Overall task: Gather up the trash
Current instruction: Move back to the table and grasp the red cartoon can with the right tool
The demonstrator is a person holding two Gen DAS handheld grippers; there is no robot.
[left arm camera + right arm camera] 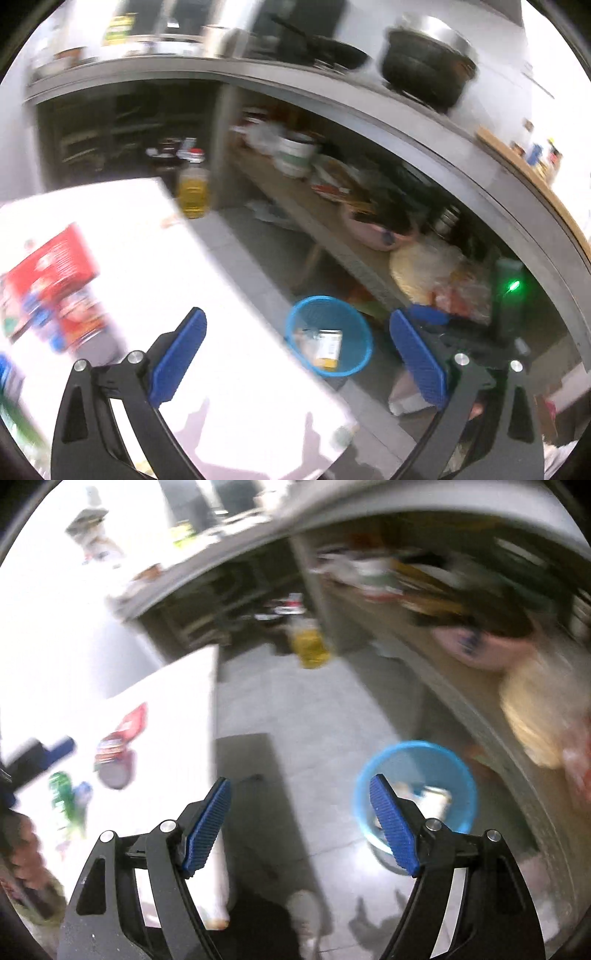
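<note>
A blue mesh trash basket [354, 328] stands on the grey floor beside the white table [229, 332], with wrappers inside. It also shows in the right wrist view [461, 775]. My left gripper [297, 325] is open and empty, held over the table edge, above the basket. Red snack packets [55, 273] lie on the table at the left. My right gripper [301, 794] is open and empty above the floor, its right finger over the basket. Red wrappers [118, 742] and a green one [62, 794] lie on the table [173, 720]. The left gripper's blue finger [61, 749] shows at the far left.
A grey counter [369, 107] with a black pot [424, 66] and pan runs across the back. A cluttered low shelf [332, 236] lies under it, with bags and a pink bowl. An oil bottle [192, 188] stands on the floor.
</note>
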